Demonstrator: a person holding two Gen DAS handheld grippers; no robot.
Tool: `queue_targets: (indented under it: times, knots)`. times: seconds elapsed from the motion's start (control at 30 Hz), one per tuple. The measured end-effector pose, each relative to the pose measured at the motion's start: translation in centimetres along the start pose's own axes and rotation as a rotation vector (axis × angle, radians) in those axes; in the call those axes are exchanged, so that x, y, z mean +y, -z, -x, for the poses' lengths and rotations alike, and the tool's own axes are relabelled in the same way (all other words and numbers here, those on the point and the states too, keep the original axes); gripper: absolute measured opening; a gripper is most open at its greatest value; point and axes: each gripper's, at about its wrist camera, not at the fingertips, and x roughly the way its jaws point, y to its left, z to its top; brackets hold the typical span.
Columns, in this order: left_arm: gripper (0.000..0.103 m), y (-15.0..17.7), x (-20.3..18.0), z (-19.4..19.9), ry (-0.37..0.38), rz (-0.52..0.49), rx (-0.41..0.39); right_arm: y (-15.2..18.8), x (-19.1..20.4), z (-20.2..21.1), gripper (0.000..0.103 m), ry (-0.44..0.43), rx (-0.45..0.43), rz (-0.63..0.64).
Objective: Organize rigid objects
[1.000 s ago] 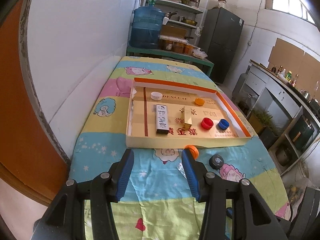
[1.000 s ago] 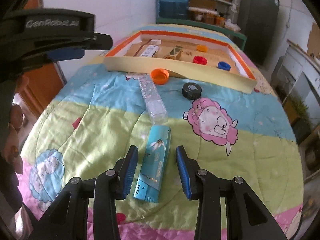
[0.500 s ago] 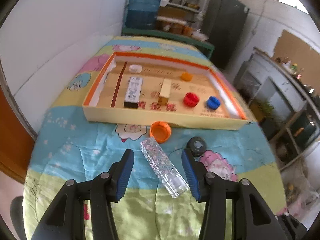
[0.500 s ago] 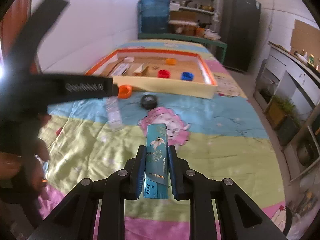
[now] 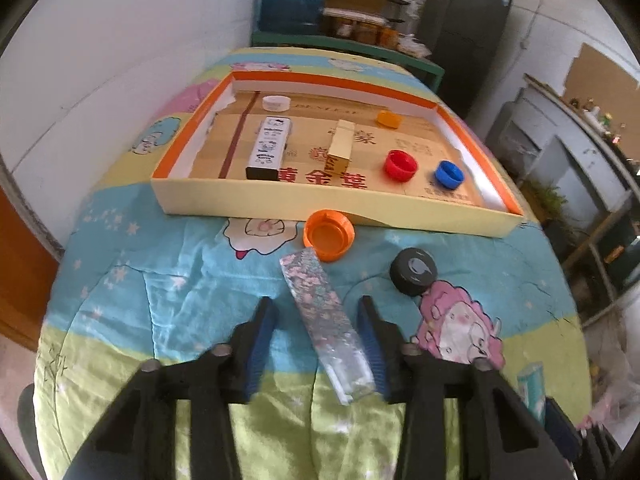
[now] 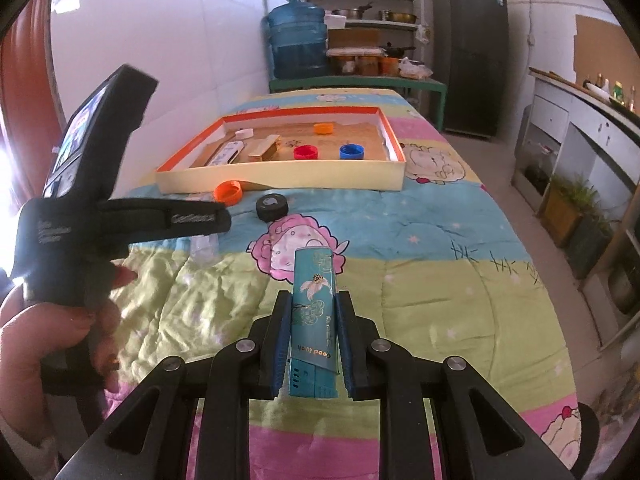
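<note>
While right tongs point(image 6: 313, 336) clamp teal "Good luck" box point(image 6: 315, 312), left tongs point(image 5: 318, 344) closing round clear box point(image 5: 324, 320)

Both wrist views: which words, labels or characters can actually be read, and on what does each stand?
"Good luck": upside down on the teal box held in the right gripper.
"黄金葉": red characters on the floor of the tray.
Unreadable: embossed brand on the left gripper arm, print on the black-and-white box, small print on the yellow box, faint line near the white cap.
</note>
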Motion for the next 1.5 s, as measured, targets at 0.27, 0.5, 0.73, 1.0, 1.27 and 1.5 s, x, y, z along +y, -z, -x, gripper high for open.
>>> queue_targets:
  times: [0.27, 0.5, 0.73, 1.0, 1.27, 1.5]
  knots:
    - [0.02, 0.5, 0.2, 1.0, -0.004, -0.058, -0.002, 0.1, 0.0, -0.4, 0.022, -0.022, 0.006, -0.013]
    - [0.02, 0.3, 0.1, 2.1, 0.014, -0.072, -0.042, -0.7, -0.1, -0.6, 0.022, -0.02, 0.0, -0.018]
    - [0.02, -0.7, 0.5, 3.9, 0.037, -0.068, -0.089, -2.6, 0.2, -1.1, 0.022, -0.016, -0.011, -0.01]
    - [0.02, -2.3, 1.2, 5.0, 0.054, -0.057, -0.127, -5.6, 1.0, -1.9, 0.022, -0.025, -0.032, 0.019]
    - [0.02, -4.3, 1.7, 5.4, 0.075, -0.058, -0.154, -8.7, 1.1, -2.6, 0.022, -0.046, -0.051, 0.023]
    - [0.02, -6.0, 1.8, 5.3, 0.1, -0.062, -0.171, -11.0, 0.6, -3.5, 0.022, -0.067, -0.046, 0.005]
